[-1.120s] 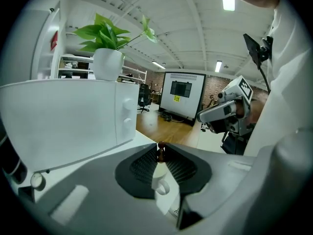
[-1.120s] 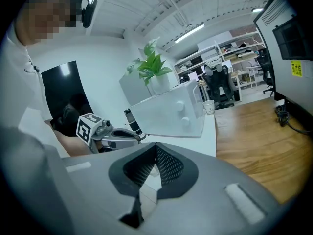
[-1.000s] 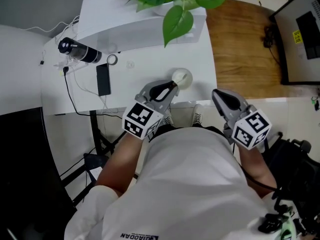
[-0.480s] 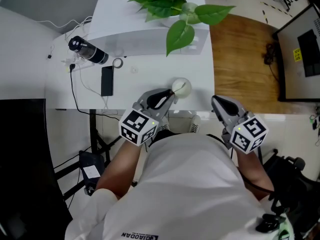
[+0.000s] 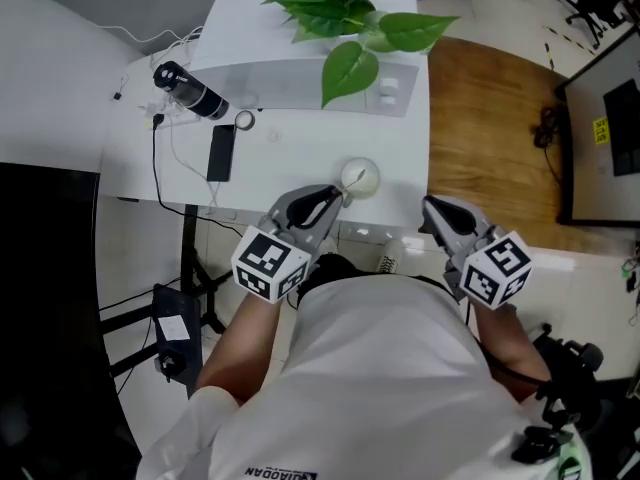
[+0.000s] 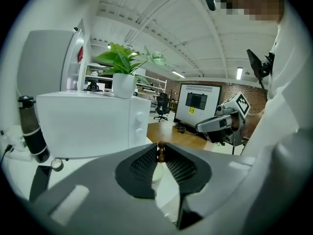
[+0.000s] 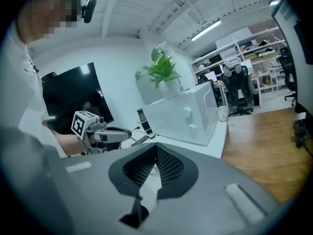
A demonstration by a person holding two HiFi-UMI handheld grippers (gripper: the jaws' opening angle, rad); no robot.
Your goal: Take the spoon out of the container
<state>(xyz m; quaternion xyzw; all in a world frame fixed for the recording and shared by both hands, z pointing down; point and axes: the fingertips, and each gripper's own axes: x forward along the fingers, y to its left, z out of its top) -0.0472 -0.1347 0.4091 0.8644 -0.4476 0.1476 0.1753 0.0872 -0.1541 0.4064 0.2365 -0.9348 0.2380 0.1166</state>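
A small round white container [image 5: 360,177] stands near the front edge of the white table [image 5: 280,158]. My left gripper [image 5: 338,196] reaches it from the near side. In the left gripper view the spoon's brown wooden handle end [image 6: 160,151] stands upright between the jaw tips, and my left gripper [image 6: 160,153] is shut on it, with the cream container [image 6: 156,173] just below. My right gripper [image 5: 432,210] hangs beside the table's front right corner, off the tabletop. Its jaw tips meet with nothing between them [image 7: 155,148].
A white box [image 5: 300,73] with a potted plant [image 5: 340,8] on top fills the table's back. A black bottle [image 5: 190,90], a tape roll [image 5: 245,120], a phone [image 5: 221,153] and cables lie at the left. Wooden flooring [image 5: 490,118] runs along the right.
The head view has shifted, so the table sits lower and further right in frame. Both grippers keep their places relative to the container, and the grip looks unchanged.
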